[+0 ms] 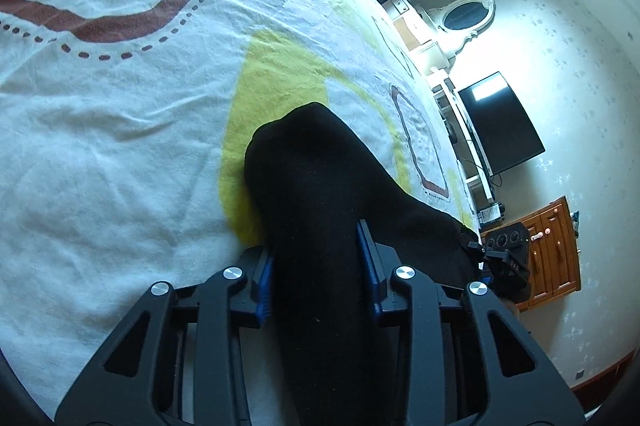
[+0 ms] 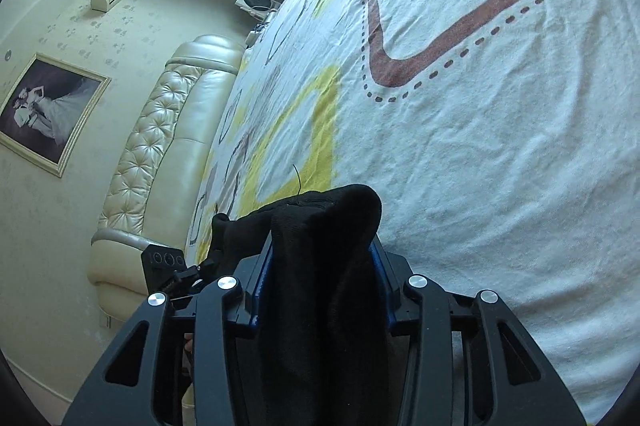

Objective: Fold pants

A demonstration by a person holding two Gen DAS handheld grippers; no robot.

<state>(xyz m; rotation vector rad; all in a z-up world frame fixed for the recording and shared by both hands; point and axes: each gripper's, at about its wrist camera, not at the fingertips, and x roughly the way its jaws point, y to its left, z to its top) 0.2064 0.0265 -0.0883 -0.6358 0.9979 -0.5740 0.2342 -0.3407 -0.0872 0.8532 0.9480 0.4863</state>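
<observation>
The black pants (image 1: 316,185) lie bunched over the white bedspread (image 1: 120,145) with yellow and brown shapes. In the left wrist view a thick fold of the black cloth fills the gap between the blue pads, and my left gripper (image 1: 318,262) is shut on it. In the right wrist view another bunch of the same pants (image 2: 324,226) stands up between the blue pads, with my right gripper (image 2: 322,266) shut on it. The cloth hides the inner faces of both pairs of pads. Each gripper shows at the edge of the other's view, close by.
The bedspread (image 2: 480,145) stretches wide ahead of both grippers. A cream tufted headboard (image 2: 160,129) bounds the bed in the right wrist view. Off the bed in the left wrist view stand a dark television (image 1: 500,125) and a wooden cabinet (image 1: 556,250).
</observation>
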